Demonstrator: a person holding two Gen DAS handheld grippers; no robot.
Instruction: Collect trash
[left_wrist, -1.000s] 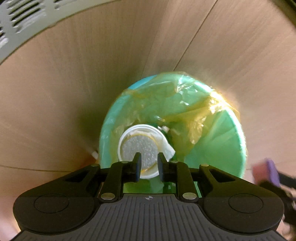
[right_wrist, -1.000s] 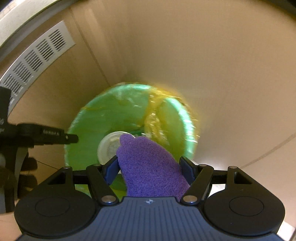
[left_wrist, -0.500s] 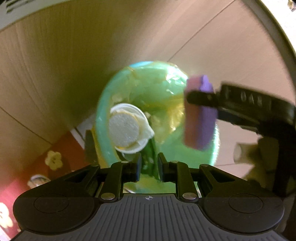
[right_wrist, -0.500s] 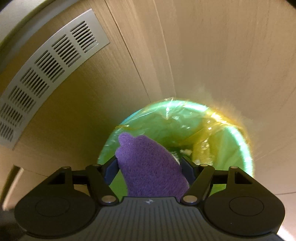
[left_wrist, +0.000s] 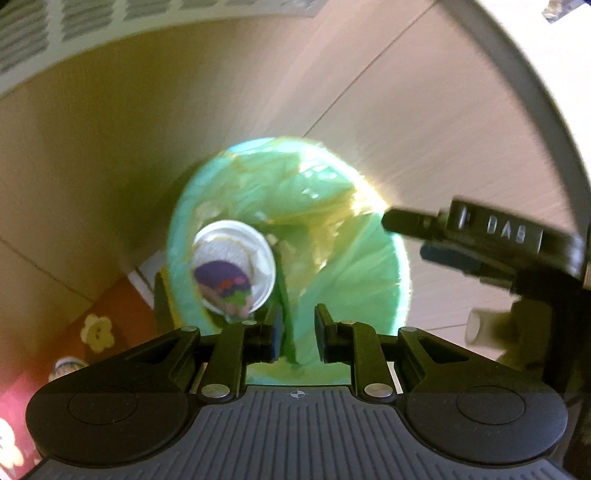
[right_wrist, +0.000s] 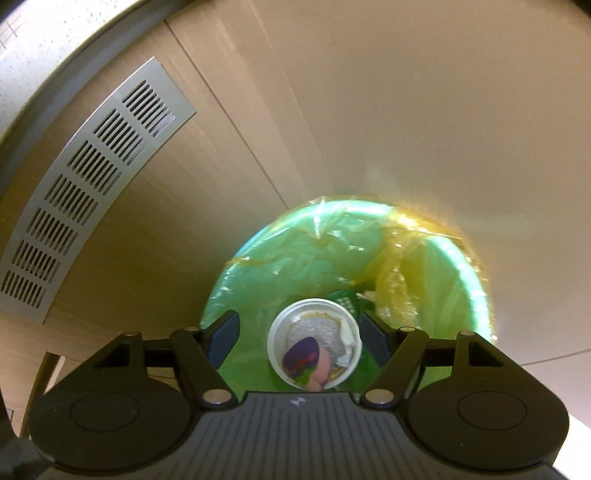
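Purple sponge (right_wrist: 303, 355) lies in the white cup (right_wrist: 314, 343) inside the green bin (right_wrist: 476, 295). My right claw (right_wrist: 299, 328) gapes empty, my left claw (left_wrist: 297, 334) stands narrowly parted, empty. Swinging away carelessly, I might snag the liner (right_wrist: 399, 251).

We see a glossy, crinkled plastic liner (right_wrist: 295, 266) in the bin, and matt wood-grain flooring (right_wrist: 406, 110).

The only legible lettering is "DAS", in raised capitals on the black body of the right tongs (left_wrist: 506, 230), at about three o'clock in the left wrist view. A dark green packet (right_wrist: 344, 301) in the green bin (right_wrist: 258, 280) carries small white print, too blurred to read.
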